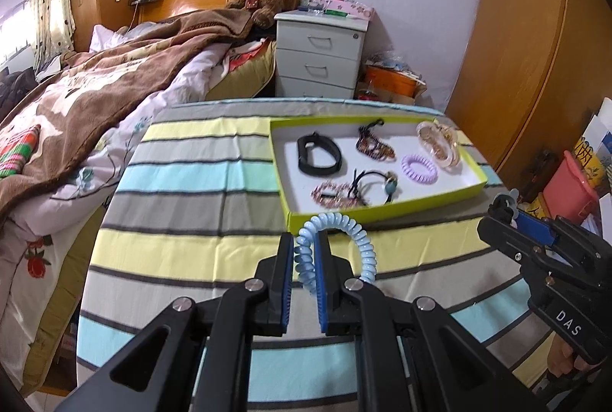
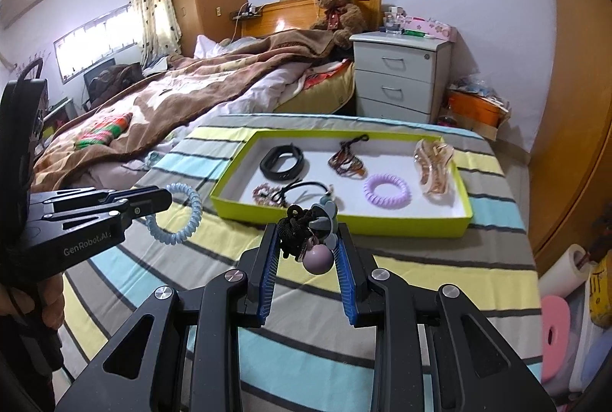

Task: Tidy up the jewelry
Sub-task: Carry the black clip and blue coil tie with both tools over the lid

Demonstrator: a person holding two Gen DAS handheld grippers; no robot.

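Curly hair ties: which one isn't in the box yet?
The blue curly hair tie, pinched in the left gripper. The purple one already lies inside the yellow-green box.

Left gripper (image 1: 304,243) points fwd toward 12 o'clock, fingers nearly together w/ a thin gap, pinching a pale blue coil hair tie (image 1: 336,247). Right gripper (image 2: 308,240) sits off at its 3 o'clock, also aimed fwd, fingers a bit wider, clamped on a black hair tie w/ bead charms (image 2: 308,236). Bare fingers (image 2: 51,301) show under the left gripper's handle.
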